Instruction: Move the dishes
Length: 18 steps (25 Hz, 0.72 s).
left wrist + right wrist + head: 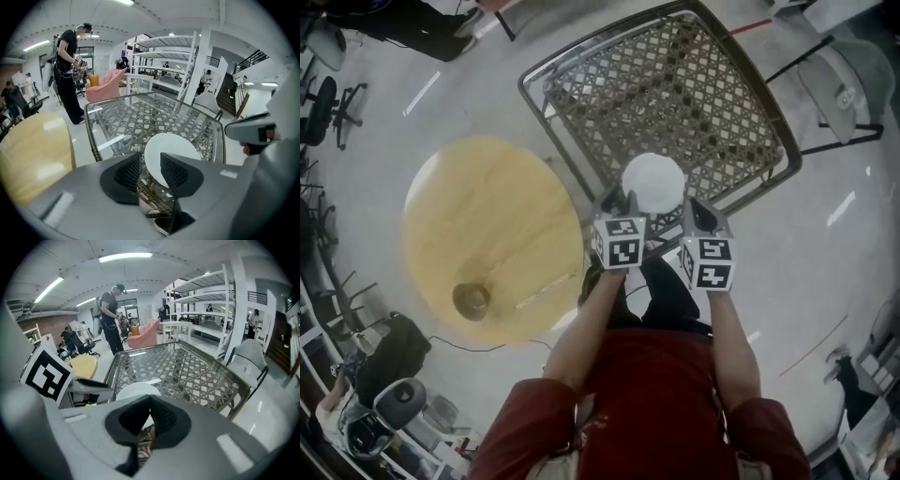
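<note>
A round white plate [653,181] lies at the near edge of the glass-topped lattice table [675,84]. Both grippers hover just on my side of the plate. The left gripper [614,200] is at the plate's left rim and the right gripper [701,214] is at its right rim. In the left gripper view the left gripper [150,159] is open, with an empty gap between its jaws, and the plate [166,143] shows beyond them. In the right gripper view the right gripper [150,399] is shut on nothing, and the plate [133,391] lies past it to the left.
A round wooden table [487,234] stands to the left with a small dark bowl [472,300] near its front edge. A grey chair [844,84] is at the glass table's far right. A person in black [68,70] stands beyond the glass table.
</note>
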Tool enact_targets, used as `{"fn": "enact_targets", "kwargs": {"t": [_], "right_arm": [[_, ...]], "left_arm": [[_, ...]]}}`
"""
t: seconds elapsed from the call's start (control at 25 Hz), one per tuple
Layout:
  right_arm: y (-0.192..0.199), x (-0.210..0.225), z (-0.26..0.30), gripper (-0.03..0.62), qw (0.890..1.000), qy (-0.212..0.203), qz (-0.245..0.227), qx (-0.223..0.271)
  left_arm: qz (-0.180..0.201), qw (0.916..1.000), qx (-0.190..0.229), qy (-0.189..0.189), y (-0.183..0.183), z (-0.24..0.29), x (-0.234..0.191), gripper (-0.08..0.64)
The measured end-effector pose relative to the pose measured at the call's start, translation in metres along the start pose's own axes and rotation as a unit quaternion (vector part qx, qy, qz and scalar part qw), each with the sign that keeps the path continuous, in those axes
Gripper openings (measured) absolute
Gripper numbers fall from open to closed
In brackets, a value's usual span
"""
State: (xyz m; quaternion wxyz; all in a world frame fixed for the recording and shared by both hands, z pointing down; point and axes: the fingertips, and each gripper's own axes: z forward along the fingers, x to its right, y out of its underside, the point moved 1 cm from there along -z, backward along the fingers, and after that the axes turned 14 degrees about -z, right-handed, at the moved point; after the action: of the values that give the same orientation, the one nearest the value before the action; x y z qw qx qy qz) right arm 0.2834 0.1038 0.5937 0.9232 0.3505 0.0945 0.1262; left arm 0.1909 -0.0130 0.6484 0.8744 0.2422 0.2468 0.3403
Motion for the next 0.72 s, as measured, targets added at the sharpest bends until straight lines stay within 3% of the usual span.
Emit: {"fn": "enact_targets", "kwargs": {"t": [0.4, 0.72], "right_arm": [[-0.058, -0.009, -0.024, 0.003, 0.997, -0.015, -0.029, 0.064], [-0.108, -0.024, -0.05, 0.003, 0.99, -0.034, -0.051, 0.131]], "left_arm": [[-0.022, 0.9969, 0.073, -0.019, -0.043, -0.058, -0.007, 0.138], [-0.035, 0.9853, 0.163, -0.038, -0.09, -0.123, -0.015, 0.138]]}}
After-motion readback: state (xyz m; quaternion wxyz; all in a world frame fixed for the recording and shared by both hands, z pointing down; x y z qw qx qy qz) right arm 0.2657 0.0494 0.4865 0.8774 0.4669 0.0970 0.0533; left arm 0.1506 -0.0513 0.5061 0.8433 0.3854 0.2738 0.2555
